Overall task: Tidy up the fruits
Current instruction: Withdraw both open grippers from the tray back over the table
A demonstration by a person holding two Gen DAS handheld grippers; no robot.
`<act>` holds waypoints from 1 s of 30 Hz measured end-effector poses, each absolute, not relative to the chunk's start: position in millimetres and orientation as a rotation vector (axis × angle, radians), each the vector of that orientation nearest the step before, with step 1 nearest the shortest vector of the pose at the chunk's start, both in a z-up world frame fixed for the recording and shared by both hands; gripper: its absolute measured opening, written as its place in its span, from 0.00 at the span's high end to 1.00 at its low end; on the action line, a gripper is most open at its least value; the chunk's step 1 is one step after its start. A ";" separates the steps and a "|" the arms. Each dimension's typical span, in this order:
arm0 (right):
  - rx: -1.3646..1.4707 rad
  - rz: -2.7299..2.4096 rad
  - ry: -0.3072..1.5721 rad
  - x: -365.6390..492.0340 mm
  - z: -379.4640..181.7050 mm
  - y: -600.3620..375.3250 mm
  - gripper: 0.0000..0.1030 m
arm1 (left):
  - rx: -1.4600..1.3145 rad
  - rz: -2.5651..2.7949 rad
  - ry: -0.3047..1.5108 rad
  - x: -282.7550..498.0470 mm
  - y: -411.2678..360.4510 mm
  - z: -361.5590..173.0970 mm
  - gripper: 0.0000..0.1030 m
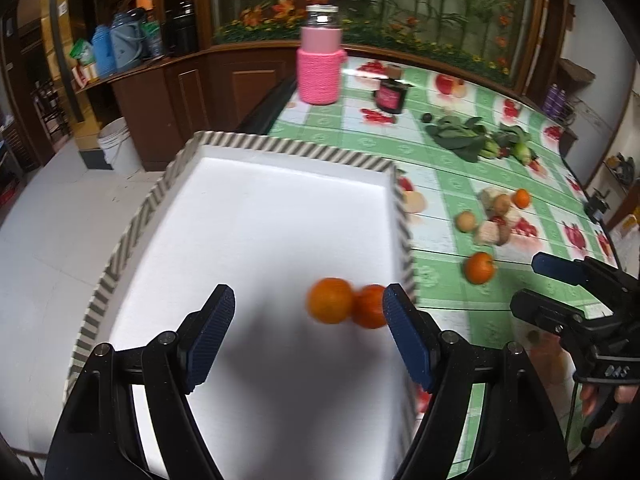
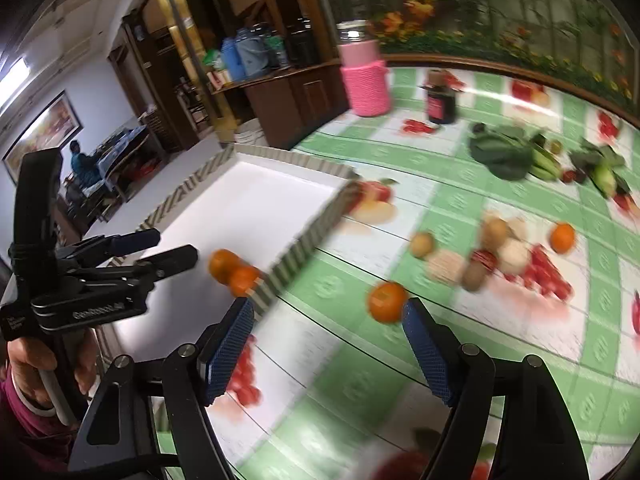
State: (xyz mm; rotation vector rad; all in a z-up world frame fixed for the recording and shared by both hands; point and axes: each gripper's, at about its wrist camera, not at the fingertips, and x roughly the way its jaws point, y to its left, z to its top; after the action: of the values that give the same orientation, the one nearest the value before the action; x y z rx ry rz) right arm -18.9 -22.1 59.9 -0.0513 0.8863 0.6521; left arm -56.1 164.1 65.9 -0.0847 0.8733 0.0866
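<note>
Both tongs gape wide, empty: left gripper over the tray, two oranges at 1 o'clock; right gripper with an orange at 1 o'clock, produce pile beyond.

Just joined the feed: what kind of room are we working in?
Likely a home dining room: a table under a green fruit-print checked tablecloth, dark wooden cabinets, and a floral wall mural.
</note>
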 end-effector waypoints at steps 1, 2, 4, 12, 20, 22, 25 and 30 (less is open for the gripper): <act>-0.050 0.639 0.892 -18.8 58.1 -30.8 0.24 | -0.078 0.070 0.872 -55.9 157.7 66.4 0.26; -0.057 0.622 0.895 -18.7 56.8 -37.2 0.24 | -0.074 0.058 0.873 -55.5 153.2 66.5 0.26; -0.080 0.564 0.892 -18.6 52.6 -54.0 0.24 | -0.067 0.032 0.877 -53.9 142.8 66.2 0.26; -0.078 0.470 0.902 -14.3 38.4 -100.1 0.24 | -0.035 -0.073 0.895 -48.1 100.3 64.2 0.26; -0.069 0.415 0.900 5.3 37.7 -121.6 0.26 | 0.024 -0.175 0.955 -22.4 51.4 52.9 0.26; -0.067 0.404 0.899 9.8 39.0 -125.5 0.26 | 0.035 -0.187 0.975 -13.3 41.7 47.2 0.26; -0.044 0.399 0.896 13.5 41.4 -132.8 0.26 | 0.041 -0.189 1.006 -1.4 31.9 37.1 0.26; -0.030 0.403 0.894 18.0 43.9 -139.2 0.26 | 0.027 -0.192 1.031 12.3 25.3 25.8 0.33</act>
State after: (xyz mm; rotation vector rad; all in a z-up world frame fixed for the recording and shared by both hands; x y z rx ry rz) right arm 18.0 -139.2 43.9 -0.0304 0.8937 0.4032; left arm 12.3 25.3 25.8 0.0271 1.0313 -0.1924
